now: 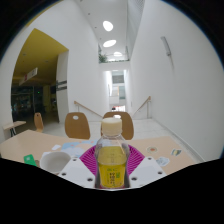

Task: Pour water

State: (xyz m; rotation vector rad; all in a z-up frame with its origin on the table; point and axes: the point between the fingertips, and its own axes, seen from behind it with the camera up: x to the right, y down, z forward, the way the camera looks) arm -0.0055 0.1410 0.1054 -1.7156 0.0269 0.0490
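A clear plastic bottle [111,152] with a white cap and yellow liquid stands upright between my fingers, held above the table. My gripper [111,166] is shut on the bottle, with a pink pad [89,158] pressed against each side of it. A clear cup [56,162] sits on the table just left of the fingers. A small green object [31,159] lies left of the cup.
A light wooden table [40,146] runs below and ahead. Two wooden chairs [77,125] stand beyond it. Small white items [177,154] lie at the right on the table. Behind is a tall white hall with a stair rail.
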